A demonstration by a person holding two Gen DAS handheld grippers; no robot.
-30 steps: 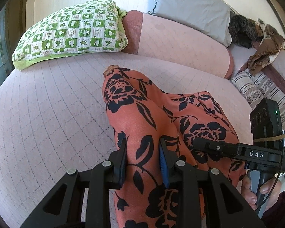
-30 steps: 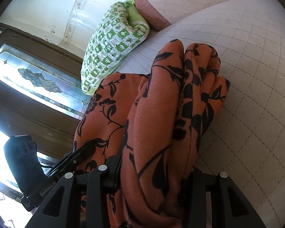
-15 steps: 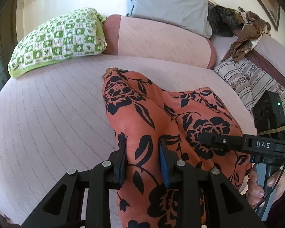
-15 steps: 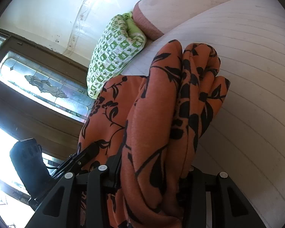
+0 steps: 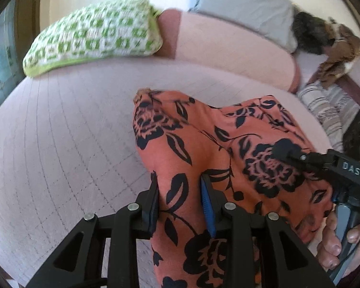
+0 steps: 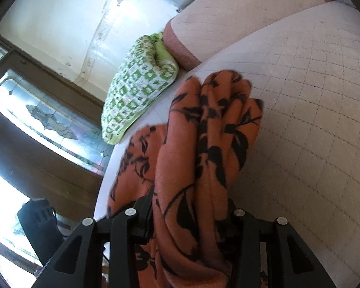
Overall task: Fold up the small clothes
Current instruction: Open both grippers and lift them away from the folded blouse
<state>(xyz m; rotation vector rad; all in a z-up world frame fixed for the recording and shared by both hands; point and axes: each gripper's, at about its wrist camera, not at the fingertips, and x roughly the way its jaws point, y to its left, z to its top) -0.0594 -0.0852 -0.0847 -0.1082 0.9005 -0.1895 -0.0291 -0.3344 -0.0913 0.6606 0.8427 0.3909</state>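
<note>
Hand-held gripper (image 5: 181, 200), person's hand (image 5: 333, 242) rightward.

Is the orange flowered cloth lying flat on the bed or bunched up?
Bunched up. The orange flowered cloth is gathered into thick folds between the right gripper, and a ridge of it rises off the bed in the left gripper.

Bright window daylight, motion blur, fisheye warp.

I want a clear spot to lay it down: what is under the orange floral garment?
The pink quilted bedspread shows all around the orange floral garment. Directly beneath, the cloth hides whatever is there.
</note>
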